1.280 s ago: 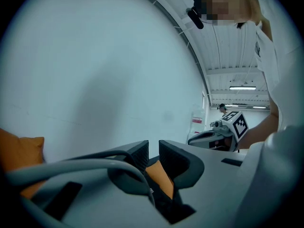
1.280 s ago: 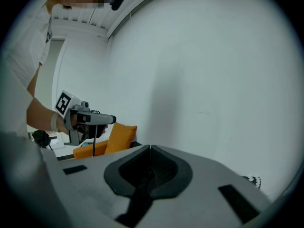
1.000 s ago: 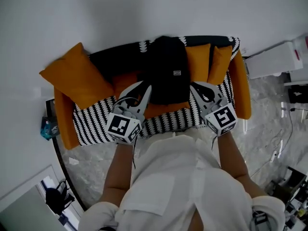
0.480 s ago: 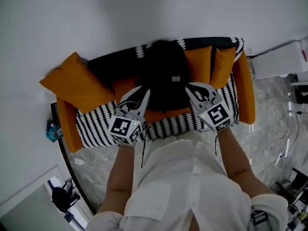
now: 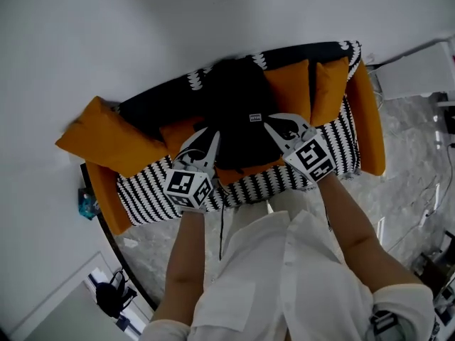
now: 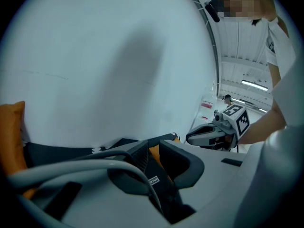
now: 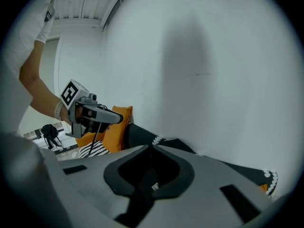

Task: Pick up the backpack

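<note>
A black backpack (image 5: 240, 109) stands upright in the middle of the sofa (image 5: 149, 194), against the backrest. My left gripper (image 5: 211, 135) is at the backpack's lower left side and my right gripper (image 5: 272, 123) at its lower right. In the left gripper view the left gripper (image 6: 151, 158) is shut on a black strap (image 6: 164, 191) that bears a small label. The right gripper (image 7: 151, 152) is likewise closed on a black strap (image 7: 141, 199) with a small tag. Each gripper shows in the other's view: the right gripper (image 6: 213, 134) and the left gripper (image 7: 95, 113).
The sofa has a black-and-white striped cover and orange cushions, a big one (image 5: 106, 137) at left and two (image 5: 328, 91) at right. A white wall (image 5: 142, 27) rises behind it. Marble floor (image 5: 412, 162) lies to the right, and a small blue object (image 5: 88, 204) sits left of the sofa.
Both grippers have sunk together toward the sofa with the backpack between them, and look smaller in the head view. Their grip on the straps is unchanged.
</note>
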Demonstrator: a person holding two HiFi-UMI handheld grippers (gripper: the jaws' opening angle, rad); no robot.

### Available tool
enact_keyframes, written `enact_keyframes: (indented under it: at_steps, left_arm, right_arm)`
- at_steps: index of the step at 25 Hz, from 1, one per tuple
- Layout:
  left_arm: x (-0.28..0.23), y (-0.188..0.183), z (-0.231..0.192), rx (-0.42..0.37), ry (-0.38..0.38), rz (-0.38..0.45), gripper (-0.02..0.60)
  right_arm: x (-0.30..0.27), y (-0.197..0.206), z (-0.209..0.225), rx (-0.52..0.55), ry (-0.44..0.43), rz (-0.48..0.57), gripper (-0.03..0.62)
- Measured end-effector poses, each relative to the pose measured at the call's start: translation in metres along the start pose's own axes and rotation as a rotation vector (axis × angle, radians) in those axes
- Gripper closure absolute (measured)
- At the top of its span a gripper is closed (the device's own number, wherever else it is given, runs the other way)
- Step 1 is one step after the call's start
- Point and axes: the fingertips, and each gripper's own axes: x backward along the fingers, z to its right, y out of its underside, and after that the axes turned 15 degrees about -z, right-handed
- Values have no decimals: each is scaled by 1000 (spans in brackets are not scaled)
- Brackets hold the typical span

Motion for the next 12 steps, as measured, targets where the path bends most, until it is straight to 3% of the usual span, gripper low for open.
enact_keyframes:
  at_steps: [12]
  left_arm:
    - [-65,28,-34,-10,16,-126,460]
  right_arm:
    - [-62,41,41,-105,13,-74,572]
